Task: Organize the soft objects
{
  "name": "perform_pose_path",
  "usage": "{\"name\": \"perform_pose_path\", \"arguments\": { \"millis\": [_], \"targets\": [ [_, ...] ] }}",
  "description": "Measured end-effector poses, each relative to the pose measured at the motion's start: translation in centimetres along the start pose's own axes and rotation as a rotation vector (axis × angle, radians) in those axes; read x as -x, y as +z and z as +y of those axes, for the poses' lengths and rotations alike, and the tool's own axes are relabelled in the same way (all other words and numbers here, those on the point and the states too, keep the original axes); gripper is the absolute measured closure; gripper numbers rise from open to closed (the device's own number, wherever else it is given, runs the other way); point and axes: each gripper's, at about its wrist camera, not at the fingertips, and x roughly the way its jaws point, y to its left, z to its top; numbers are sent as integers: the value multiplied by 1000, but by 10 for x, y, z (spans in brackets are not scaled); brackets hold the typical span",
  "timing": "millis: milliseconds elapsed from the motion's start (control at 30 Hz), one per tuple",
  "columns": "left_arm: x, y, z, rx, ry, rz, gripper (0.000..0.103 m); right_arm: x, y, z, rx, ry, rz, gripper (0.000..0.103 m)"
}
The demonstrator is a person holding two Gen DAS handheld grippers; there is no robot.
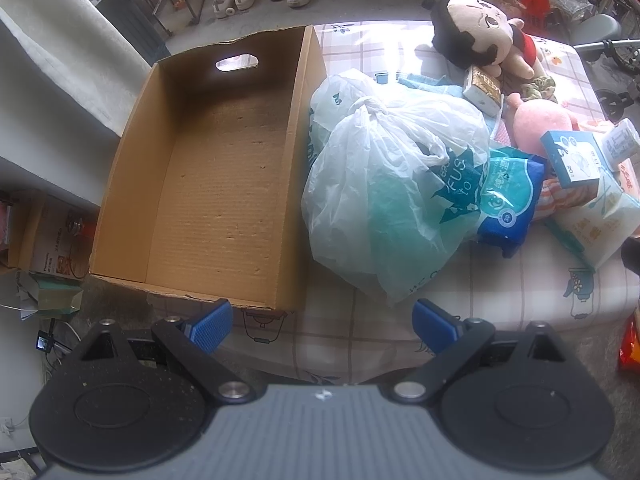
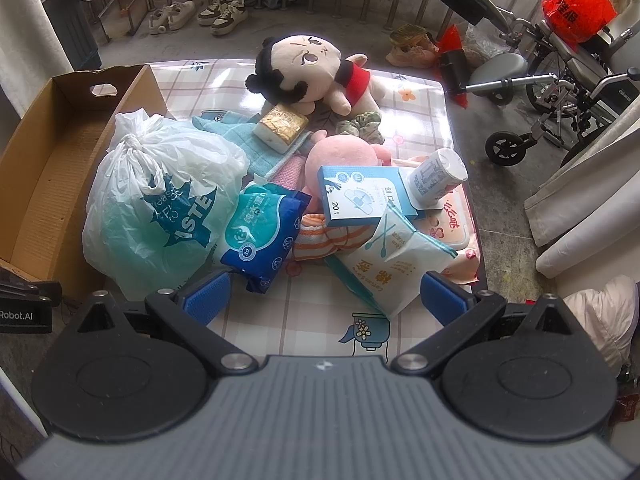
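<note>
An empty cardboard box (image 1: pixel 208 168) sits at the table's left; it shows in the right wrist view (image 2: pixel 44 168) too. Right of it lies a knotted white plastic bag (image 1: pixel 384 184) (image 2: pixel 160 200), a blue wipes pack (image 1: pixel 508 200) (image 2: pixel 264 232), a black-haired doll (image 1: pixel 480 36) (image 2: pixel 304 72), a pink plush (image 1: pixel 540 124) (image 2: pixel 340 156), a blue towel (image 2: pixel 240 136), an orange striped cloth (image 2: pixel 328 240) and a cotton swab bag (image 2: pixel 392 264). My left gripper (image 1: pixel 322 326) is open and empty near the box's front corner. My right gripper (image 2: pixel 324 298) is open and empty before the pile.
A small blue box (image 2: pixel 360 196), a white canister (image 2: pixel 436 176) and a gold tissue pack (image 2: pixel 282 126) lie in the pile. A checked tablecloth (image 2: pixel 304 320) covers the table. Shoes (image 2: pixel 200 14) and a wheelchair (image 2: pixel 560 92) stand on the floor beyond.
</note>
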Motion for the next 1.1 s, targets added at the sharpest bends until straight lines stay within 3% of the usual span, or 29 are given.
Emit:
{"name": "perform_pose_path", "arguments": {
  "millis": [267,467,600,767,833,933,1000,1100],
  "targets": [
    [7,6,-20,-51,-58,-91,6,-3,-9,-13,-55,48,-10,1],
    [18,14,-62,-110,-139,-197,6,-9,-28,-59,-137,79,-33,1],
    [16,19,-95,-111,-221,-245,6,-21,-38,-95,-90,67,-86,1],
    [-9,19,-147,-90,-282,-230,16,-58,-31,-134,25,114,-114,2],
    [-25,16,-169,-94,-283,-201,31,-75,-24,-145,82,161,-129,4],
    [-51,9,-202,-97,-263,-153,44,-101,-9,-161,166,241,-127,13],
    [-62,3,-220,-108,-240,-161,46,-118,-1,-169,204,299,-118,31],
    [-75,-7,-250,-157,-207,-183,46,-143,8,-176,234,387,-70,49]
  ]
}}
